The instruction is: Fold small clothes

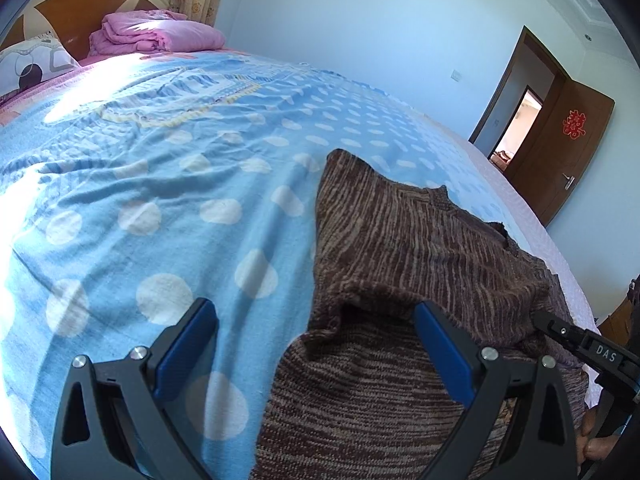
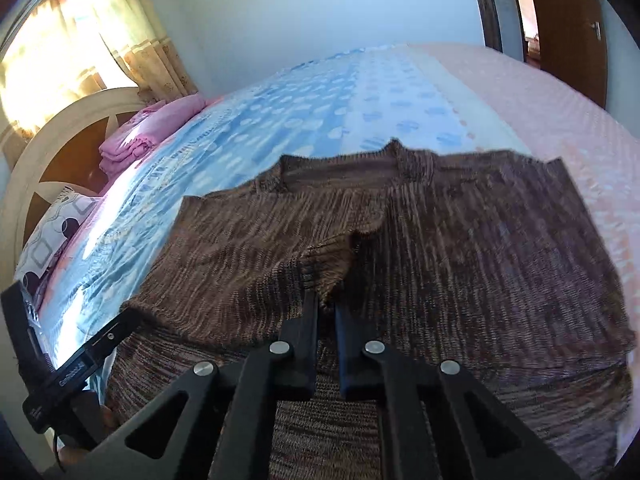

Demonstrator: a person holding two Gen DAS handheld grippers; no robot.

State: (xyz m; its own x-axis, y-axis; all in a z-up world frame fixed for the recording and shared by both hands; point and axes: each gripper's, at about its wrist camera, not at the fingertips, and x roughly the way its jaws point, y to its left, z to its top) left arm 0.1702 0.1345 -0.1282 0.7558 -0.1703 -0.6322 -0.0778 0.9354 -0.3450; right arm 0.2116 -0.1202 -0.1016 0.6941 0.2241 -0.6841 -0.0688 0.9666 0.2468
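Brown striped knit makes up the sweater [image 2: 460, 240], which lies spread on the bed [image 1: 140, 208] near its close edge, partly over the blue sheet with white dots [image 1: 224, 152] and partly over the pale pink cover [image 2: 560, 128] toward the door side. The neckline points away from the person, toward the far side of the bed. One part of the sweater is folded inward across the body, its edge ending near the middle of the garment. The left tool [image 1: 316, 316] is released: its blue-padded fingers [image 1: 188, 344] stand wide apart, one over the sheet and one over the knit, with nothing between the pads. The right tool [image 2: 327, 308] is clenched, fingers nearly together, their tips at the folded edge (whether a layer of knit is pinched between them cannot be told, since the tips are dark against dark fabric). In the left wrist view the right tool enters from the lower right, its tip on the sweater. A folded pink blanket [image 1: 156, 32] and a patterned pillow [image 1: 32, 60] sit against the wooden headboard [image 1: 68, 4]. A brown door [image 1: 568, 152] stands open.
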